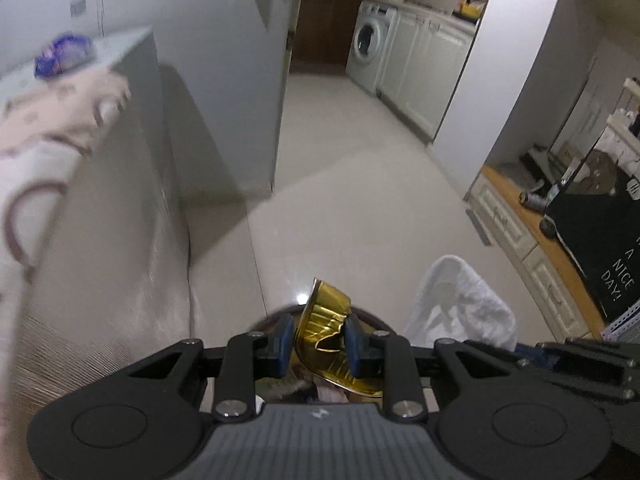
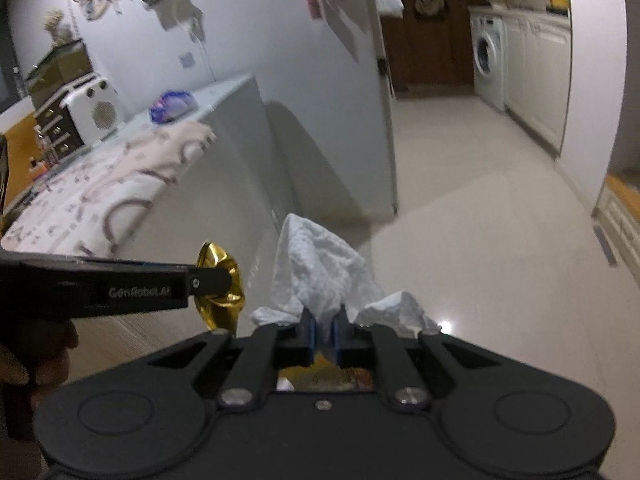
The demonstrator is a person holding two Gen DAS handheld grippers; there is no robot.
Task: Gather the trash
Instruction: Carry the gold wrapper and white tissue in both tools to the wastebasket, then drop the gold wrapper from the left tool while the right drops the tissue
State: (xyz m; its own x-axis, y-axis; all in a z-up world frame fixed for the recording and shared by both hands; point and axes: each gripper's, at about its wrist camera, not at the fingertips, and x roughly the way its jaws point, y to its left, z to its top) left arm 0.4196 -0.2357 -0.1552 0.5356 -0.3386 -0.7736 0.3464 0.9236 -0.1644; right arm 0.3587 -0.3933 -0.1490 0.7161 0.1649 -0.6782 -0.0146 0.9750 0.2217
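Two pieces of trash are carried at once, one per gripper, so that both can presumably be dropped in a single trip. The left gripper (image 1: 316,338) is closed on a crushed gold foil cup (image 1: 324,320), its blue pads (image 1: 285,340) pressed against the crumpled sides; the cup is held tilted, rim forward. The right gripper (image 2: 323,334) is clamped fully shut on a crumpled white paper towel (image 2: 320,268), which is pinched at its lower edge and stands up above the fingers (a loose corner droops to the right). Both are held over the pale tiled floor (image 2: 480,260), beside the grey counter (image 2: 240,152). The foil is seen dented and shiny, easily deformed; the towel is soft, wrinkled and limp. Below the left gripper, something cluttered is glimpsed, possibly a bin, though it cannot be told.
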